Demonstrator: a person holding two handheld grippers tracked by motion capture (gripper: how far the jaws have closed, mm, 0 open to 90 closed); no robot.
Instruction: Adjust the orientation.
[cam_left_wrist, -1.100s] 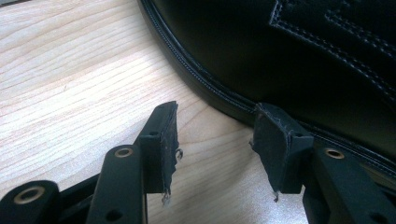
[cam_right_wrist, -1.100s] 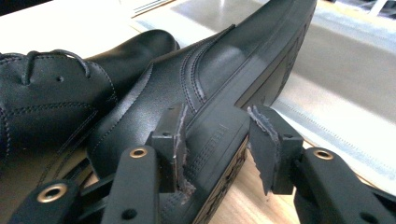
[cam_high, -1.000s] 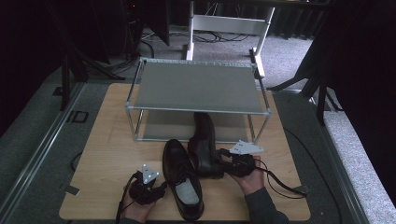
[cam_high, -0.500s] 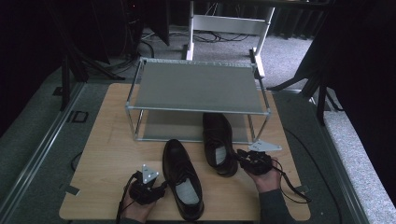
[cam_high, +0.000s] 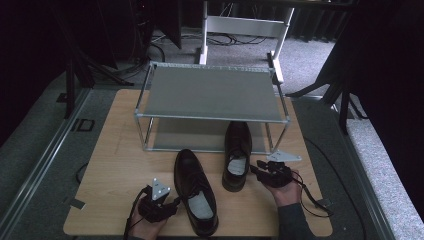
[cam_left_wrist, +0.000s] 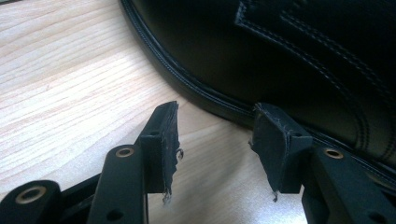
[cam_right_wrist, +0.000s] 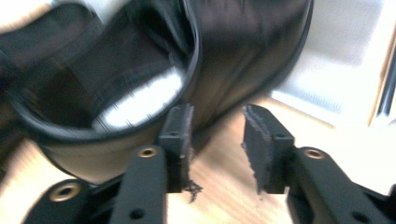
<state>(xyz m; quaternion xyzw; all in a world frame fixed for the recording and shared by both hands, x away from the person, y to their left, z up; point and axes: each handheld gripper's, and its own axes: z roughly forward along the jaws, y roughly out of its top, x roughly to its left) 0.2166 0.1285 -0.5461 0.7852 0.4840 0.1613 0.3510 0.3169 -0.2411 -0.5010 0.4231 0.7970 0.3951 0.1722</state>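
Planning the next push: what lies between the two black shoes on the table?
Only bare wooden table separates the left shoe from the right shoe, as the high view shows.

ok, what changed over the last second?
The right gripper slid the right-hand shoe away from the left-hand shoe, toward the rack's right leg, toe under the lower shelf. Its jaws have just been opening; the heel is now beside them, not between. The left gripper, left-hand shoe and rack stayed put.
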